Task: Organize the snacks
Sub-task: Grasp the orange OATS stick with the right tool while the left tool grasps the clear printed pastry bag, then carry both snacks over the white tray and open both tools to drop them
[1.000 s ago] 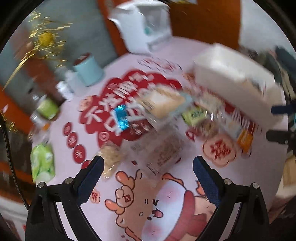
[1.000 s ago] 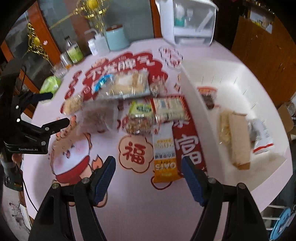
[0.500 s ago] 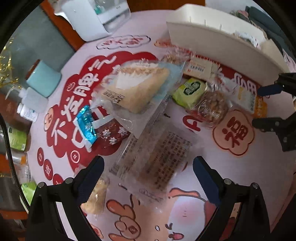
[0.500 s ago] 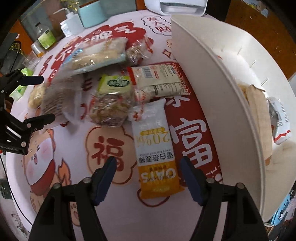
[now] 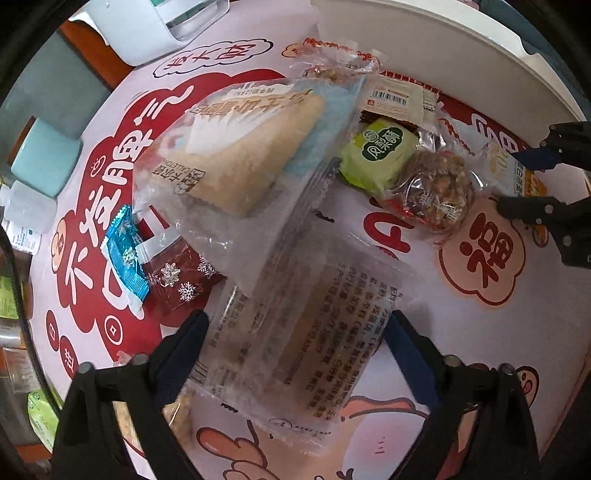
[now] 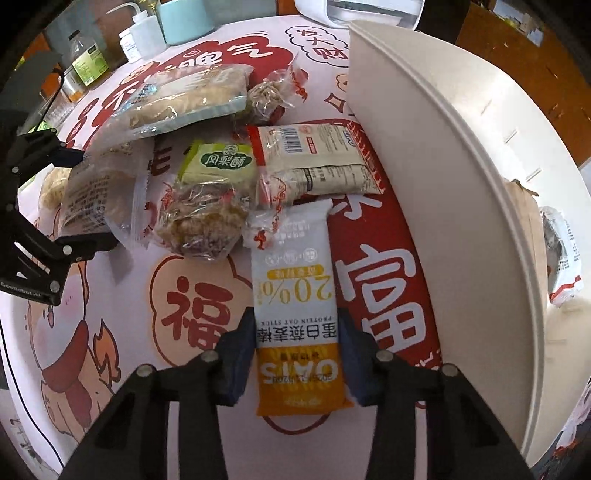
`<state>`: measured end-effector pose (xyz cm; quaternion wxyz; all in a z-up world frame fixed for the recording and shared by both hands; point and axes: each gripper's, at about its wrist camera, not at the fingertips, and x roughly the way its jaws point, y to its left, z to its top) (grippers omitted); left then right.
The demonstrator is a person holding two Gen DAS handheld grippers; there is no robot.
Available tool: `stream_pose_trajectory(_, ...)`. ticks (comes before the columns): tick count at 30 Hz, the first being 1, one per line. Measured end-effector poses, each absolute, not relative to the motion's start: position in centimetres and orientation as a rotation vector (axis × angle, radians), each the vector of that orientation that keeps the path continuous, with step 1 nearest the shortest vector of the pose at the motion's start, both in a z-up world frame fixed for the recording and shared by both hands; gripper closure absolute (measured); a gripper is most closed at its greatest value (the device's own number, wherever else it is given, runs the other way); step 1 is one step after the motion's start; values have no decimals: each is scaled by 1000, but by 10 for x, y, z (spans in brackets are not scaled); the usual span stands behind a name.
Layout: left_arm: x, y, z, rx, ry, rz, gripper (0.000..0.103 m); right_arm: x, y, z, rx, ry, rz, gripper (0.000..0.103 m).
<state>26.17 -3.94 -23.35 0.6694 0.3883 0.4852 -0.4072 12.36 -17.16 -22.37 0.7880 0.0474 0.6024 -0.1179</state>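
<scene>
With a few packets already in the white bin (image 6: pixel 443 177) and most snacks beside it, I close my right gripper (image 6: pixel 293 354) around the oat bar (image 6: pixel 295 295), while my left gripper (image 5: pixel 295 354) straddles a clear-wrapped pastry (image 5: pixel 303 332), jaws narrowing.

Teal cup (image 6: pixel 186 16); squeeze bottle (image 6: pixel 146 35); green-labelled bottle (image 6: pixel 88 62); white appliance (image 5: pixel 162 22).

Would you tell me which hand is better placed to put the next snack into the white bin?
Right: its tool is closing around the oat bar beside the white bin.
</scene>
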Motion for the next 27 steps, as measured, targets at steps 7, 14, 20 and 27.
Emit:
stream_pose_trajectory(7,248,-30,-225,802,1105,-824,27,124,-165,-221,122,1308,-243,64)
stream_pose_trajectory(14,217,-14,-217,684,1191,-746,30,106,-157,-210,124,1297,-213,64)
stream_pose_trajectory(20,170,4,-206,510,1268,-712,30,85,-147,-186,113,1252,-182,64)
stream_pose_trajectory(27,117,14,-163,343,1223,-645,30,65,-145,-146,91,1161,-156,64)
